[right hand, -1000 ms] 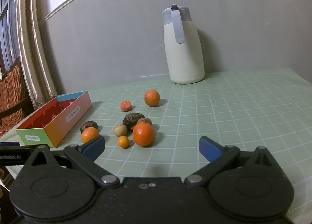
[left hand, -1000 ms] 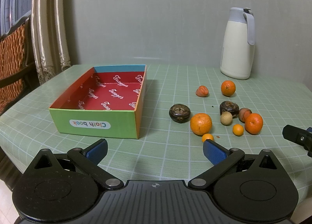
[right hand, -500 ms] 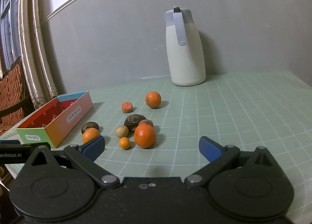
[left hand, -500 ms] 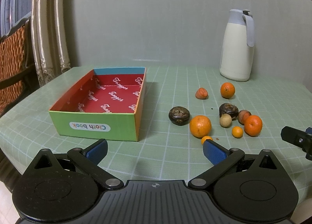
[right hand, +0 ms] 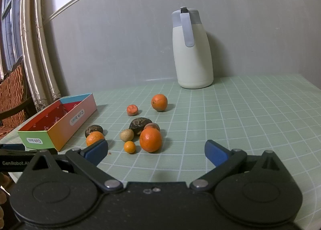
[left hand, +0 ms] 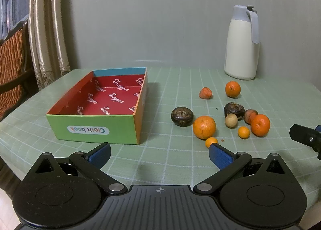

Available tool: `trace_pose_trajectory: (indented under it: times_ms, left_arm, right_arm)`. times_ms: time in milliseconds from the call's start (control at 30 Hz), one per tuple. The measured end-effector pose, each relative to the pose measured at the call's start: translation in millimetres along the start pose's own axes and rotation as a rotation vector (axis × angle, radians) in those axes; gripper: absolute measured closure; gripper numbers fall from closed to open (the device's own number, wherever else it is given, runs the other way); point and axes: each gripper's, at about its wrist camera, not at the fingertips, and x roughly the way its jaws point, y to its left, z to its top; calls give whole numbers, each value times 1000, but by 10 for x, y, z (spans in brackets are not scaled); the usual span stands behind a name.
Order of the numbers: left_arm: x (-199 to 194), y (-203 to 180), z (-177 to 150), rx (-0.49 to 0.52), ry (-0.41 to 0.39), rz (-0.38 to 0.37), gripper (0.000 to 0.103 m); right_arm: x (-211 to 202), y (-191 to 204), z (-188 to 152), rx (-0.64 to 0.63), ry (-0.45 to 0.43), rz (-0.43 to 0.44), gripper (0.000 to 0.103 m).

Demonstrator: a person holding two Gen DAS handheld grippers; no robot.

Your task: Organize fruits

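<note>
On the green gridded tablecloth (left hand: 164,161), the left wrist view is showing the red inside floor of the cardboard box (left hand: 96,127), which the right wrist view is mostly hiding behind the box wall. Both tools are hovering with nothing between the pads: left gripper (left hand: 159,152) spread wide, right gripper (right hand: 156,149) spread wide. Scattered fruits are lying ahead of both, right of the box: large orange (left hand: 204,127), dark fruit (left hand: 182,116), small kumquat (right hand: 129,147). White jug (right hand: 192,49) is standing at the wall.
</note>
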Motion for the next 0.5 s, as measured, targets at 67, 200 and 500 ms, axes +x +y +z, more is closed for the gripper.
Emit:
trace_pose_trajectory:
  times_ms: [67, 200, 500]
  left_arm:
    - [13, -15, 2, 7, 1, -2, 0]
    - [34, -41, 4, 14, 2, -9, 0]
    - [101, -68, 6, 16, -1, -23, 0]
  right_arm:
    - [1, -1, 0, 0, 0, -1, 0]
    - [5, -10, 4, 5, 1, -6, 0]
    - [14, -67, 17, 23, 2, -29, 0]
